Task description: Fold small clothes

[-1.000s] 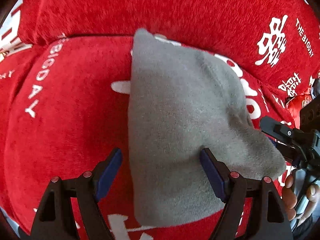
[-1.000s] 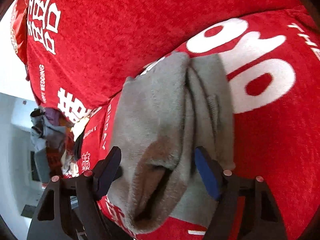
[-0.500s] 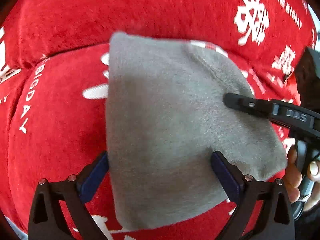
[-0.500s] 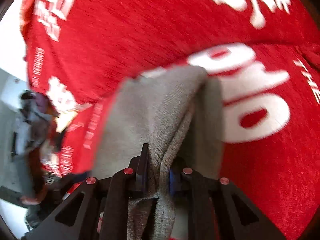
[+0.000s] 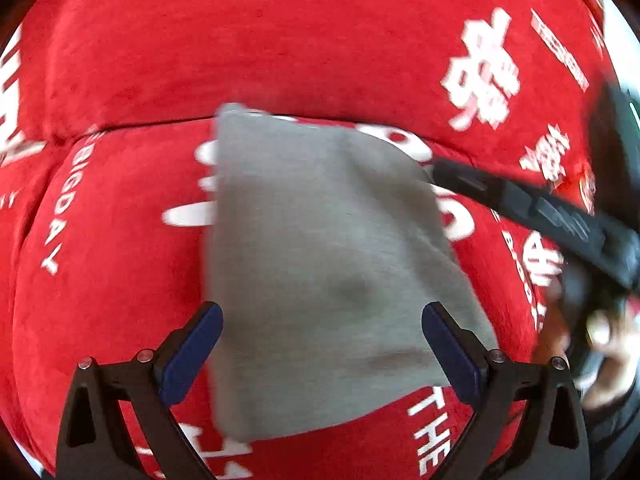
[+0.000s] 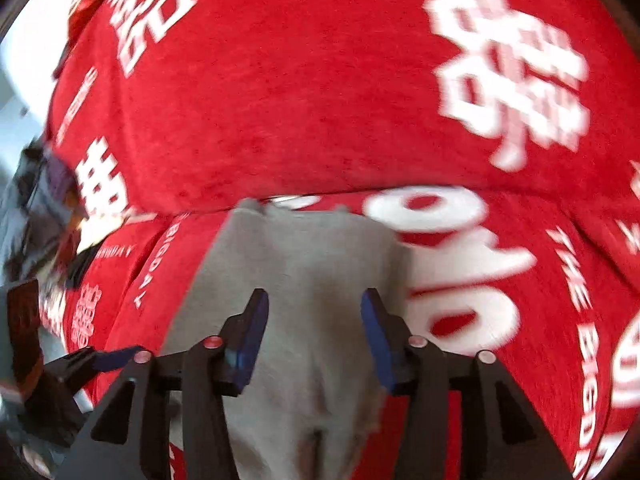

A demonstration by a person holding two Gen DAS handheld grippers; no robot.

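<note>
The grey cloth [image 5: 320, 264] lies folded flat on the red sofa cover [image 5: 120, 240], with its long axis running away from both claws. The left claw [image 5: 322, 354] is released and hovers over the near edge. The right claw [image 6: 314, 338] is also released, above the cloth's right side, so both are equally near.

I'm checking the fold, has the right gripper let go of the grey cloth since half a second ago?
Yes. The right gripper was pinched shut on the grey cloth; now its jaws stand apart over the cloth, which lies on the red cover.
</note>
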